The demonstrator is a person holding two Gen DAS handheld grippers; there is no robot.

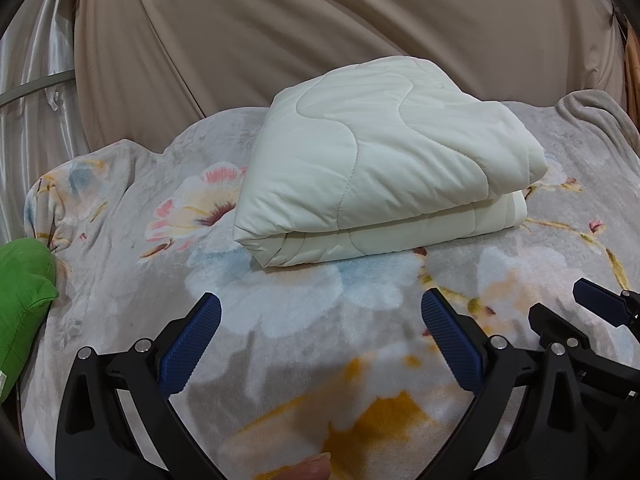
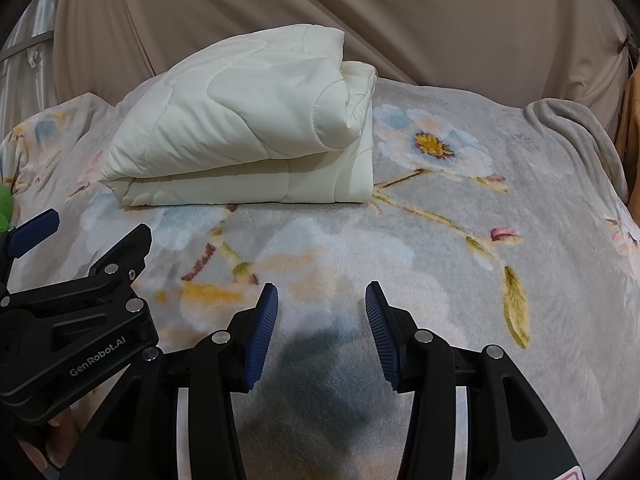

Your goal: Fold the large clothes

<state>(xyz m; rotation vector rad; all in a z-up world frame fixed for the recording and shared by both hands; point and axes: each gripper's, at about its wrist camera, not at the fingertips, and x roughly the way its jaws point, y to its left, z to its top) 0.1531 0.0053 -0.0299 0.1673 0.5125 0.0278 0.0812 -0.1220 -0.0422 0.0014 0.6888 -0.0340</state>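
Observation:
A cream quilted comforter point(image 1: 384, 164) lies folded into a thick bundle on the flowered fleece blanket point(image 1: 280, 320); the right wrist view shows the comforter point(image 2: 248, 128) at upper left. My left gripper point(image 1: 320, 312) hovers in front of the bundle, apart from it, its blue pads wide open with nothing between them. Beside it my right gripper point(image 2: 322, 300) stands open over bare blanket point(image 2: 440, 260), holding nothing. Each gripper shows at the edge of the other's view: the right gripper point(image 1: 592, 304) at far right, the left gripper point(image 2: 36, 232) at far left.
A green cushion point(image 1: 24, 300) lies at the bed's left edge. Beige curtain fabric point(image 1: 320, 32) hangs behind the bed. A grey blanket fold point(image 2: 576, 136) bunches up at the far right. A fingertip point(image 1: 312, 466) shows at the bottom of the left wrist view.

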